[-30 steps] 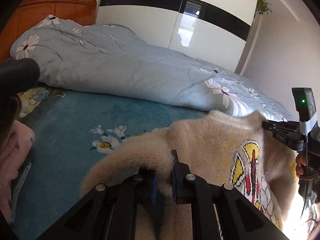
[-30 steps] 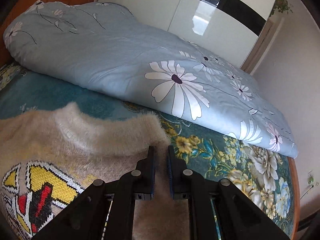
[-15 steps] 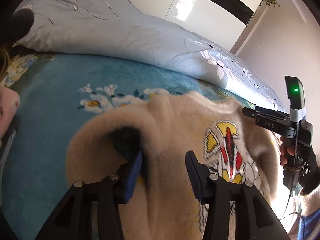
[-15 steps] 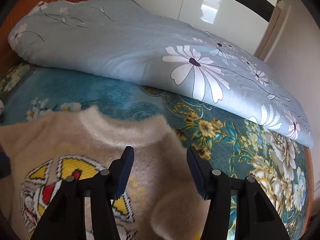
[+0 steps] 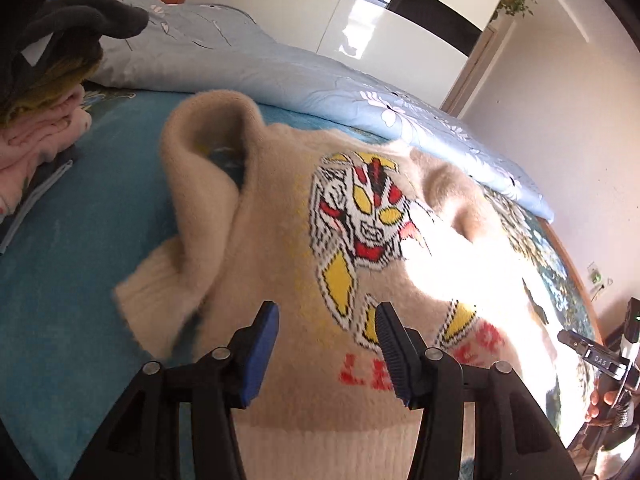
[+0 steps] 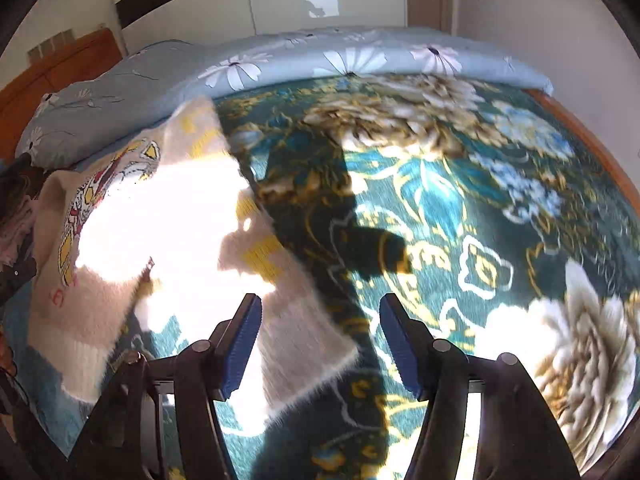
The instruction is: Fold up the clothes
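Observation:
A fuzzy cream sweater with a red, yellow and black masked-hero design lies face up on the bed. Its left sleeve is bent over beside the body. My left gripper is open and empty, just above the sweater's lower front. My right gripper is open and empty, above the sweater's right sleeve, which lies straight out on the blanket; the sweater's body is to its left. The right gripper's body also shows at the right edge of the left wrist view.
The teal floral blanket covers the bed. A rolled light-blue flowered duvet lies along the far side. A pile of pink and dark clothes sits at the left. Bright sunlight washes out part of the sweater.
Both grippers opened and let go of the sweater's shoulders, then drew back toward its hem. The sweater now lies spread flat on the bed.

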Demonstrator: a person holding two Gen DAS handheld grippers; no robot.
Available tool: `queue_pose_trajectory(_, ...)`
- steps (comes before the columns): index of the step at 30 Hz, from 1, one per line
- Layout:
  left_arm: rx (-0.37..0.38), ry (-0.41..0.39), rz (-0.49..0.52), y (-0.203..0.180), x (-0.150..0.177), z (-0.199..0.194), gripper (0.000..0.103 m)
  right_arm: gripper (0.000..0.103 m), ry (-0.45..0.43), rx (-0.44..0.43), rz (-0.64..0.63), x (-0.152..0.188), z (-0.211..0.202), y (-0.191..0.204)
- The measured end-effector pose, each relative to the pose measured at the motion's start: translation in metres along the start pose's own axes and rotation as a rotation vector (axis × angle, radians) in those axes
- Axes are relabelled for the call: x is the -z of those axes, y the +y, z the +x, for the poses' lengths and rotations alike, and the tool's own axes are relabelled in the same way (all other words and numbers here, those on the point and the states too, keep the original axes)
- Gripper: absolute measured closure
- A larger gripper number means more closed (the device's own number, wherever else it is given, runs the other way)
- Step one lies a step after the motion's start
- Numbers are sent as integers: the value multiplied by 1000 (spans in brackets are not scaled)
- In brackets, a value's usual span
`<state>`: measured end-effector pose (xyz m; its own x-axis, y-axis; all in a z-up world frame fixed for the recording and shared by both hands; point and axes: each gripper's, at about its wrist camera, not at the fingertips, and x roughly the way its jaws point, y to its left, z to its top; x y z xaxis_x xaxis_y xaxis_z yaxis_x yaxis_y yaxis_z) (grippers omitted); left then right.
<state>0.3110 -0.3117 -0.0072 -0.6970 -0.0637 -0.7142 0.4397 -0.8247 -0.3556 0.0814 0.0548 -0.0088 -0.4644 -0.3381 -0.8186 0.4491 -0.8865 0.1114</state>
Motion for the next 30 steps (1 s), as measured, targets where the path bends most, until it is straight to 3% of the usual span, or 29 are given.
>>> queue_pose_trajectory(4, 15, 65, 8, -16, 18, 10, 49, 39, -10, -46, 153, 26, 7, -20)
queue_pose_trajectory(9, 8, 68, 39, -32, 24, 8, 49, 38, -69, -90, 203, 25, 12, 0)
queue_pose_trajectory(11, 5, 65, 48, -35, 24, 7, 49, 60, -92, -85, 207, 25, 12, 7)
queue_pose_trajectory(12, 0, 65, 51, -35, 24, 6, 49, 92, -94, -115, 217, 24, 13, 5)
queue_pose_trajectory(15, -13, 55, 41, -31, 20, 4, 49, 94, -78, -125, 227, 11, 15, -4)
queue_pose_trajectory(22, -40, -22, 22, -12, -2, -8, 49, 94, -230, 153, 197, -84, -27, -78)
queue_pose_trajectory(26, -80, -62, 1, 11, -20, -13, 49, 94, -210, 293, 159, -135, -9, -98)
queue_pose_trajectory(30, -173, -76, -31, 45, -43, -11, 49, 94, -128, 380, 138, -149, 33, -99)
